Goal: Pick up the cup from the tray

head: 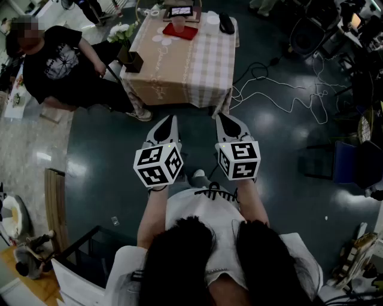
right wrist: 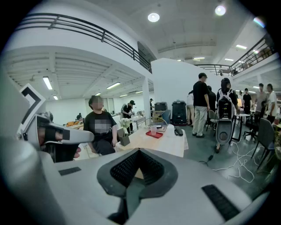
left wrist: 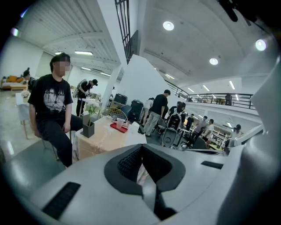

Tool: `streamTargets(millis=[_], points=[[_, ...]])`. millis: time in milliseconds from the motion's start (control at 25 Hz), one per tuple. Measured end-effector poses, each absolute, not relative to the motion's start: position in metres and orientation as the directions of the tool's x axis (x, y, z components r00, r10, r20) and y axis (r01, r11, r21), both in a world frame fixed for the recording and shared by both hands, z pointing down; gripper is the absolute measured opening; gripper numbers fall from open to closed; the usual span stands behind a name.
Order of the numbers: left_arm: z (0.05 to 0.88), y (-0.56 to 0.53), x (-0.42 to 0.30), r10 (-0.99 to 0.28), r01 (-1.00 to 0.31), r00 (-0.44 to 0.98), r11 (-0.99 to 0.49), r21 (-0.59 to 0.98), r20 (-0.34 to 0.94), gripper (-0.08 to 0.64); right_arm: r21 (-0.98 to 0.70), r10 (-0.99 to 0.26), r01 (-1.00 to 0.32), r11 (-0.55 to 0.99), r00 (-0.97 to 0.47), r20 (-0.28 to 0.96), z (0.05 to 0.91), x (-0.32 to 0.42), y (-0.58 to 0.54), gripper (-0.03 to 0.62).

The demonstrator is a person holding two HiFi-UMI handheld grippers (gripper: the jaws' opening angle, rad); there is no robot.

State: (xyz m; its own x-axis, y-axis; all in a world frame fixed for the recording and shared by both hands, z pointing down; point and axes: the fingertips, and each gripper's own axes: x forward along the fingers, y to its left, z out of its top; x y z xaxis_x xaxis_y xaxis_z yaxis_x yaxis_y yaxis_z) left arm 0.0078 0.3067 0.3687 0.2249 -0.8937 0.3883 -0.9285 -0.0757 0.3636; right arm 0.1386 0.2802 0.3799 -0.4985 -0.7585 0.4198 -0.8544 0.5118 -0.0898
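Observation:
A translucent pinkish cup [head: 179,25] stands on a red tray [head: 180,32] at the far side of a table with a checked cloth [head: 197,66], well ahead of me. My left gripper [head: 173,118] and right gripper [head: 219,116] are held side by side over the dark floor, short of the table's near edge. Both are shut with nothing in them. The left gripper view shows the cup [left wrist: 120,122] and tray [left wrist: 118,128] far off beyond the closed left gripper [left wrist: 141,147]. In the right gripper view the cup [right wrist: 153,130] stands small above the closed right gripper [right wrist: 138,151].
A person in a black shirt [head: 54,66] sits at the table's left. On the table are a dark vase of white flowers [head: 128,57], a tablet [head: 181,11] and a black object [head: 227,24]. White cables [head: 287,95] trail over the floor to the right. A blue chair [head: 353,164] stands at the right.

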Motion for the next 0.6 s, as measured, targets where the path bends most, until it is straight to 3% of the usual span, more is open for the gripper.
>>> streamTargets(millis=[600], points=[[0.372,0.319,0.019,-0.9,-0.927,0.209,-0.059,0.37,0.382,0.008,-0.041,-0.762,-0.834,0.55,-0.521,0.386,0.376,0.143,0.292,0.009]])
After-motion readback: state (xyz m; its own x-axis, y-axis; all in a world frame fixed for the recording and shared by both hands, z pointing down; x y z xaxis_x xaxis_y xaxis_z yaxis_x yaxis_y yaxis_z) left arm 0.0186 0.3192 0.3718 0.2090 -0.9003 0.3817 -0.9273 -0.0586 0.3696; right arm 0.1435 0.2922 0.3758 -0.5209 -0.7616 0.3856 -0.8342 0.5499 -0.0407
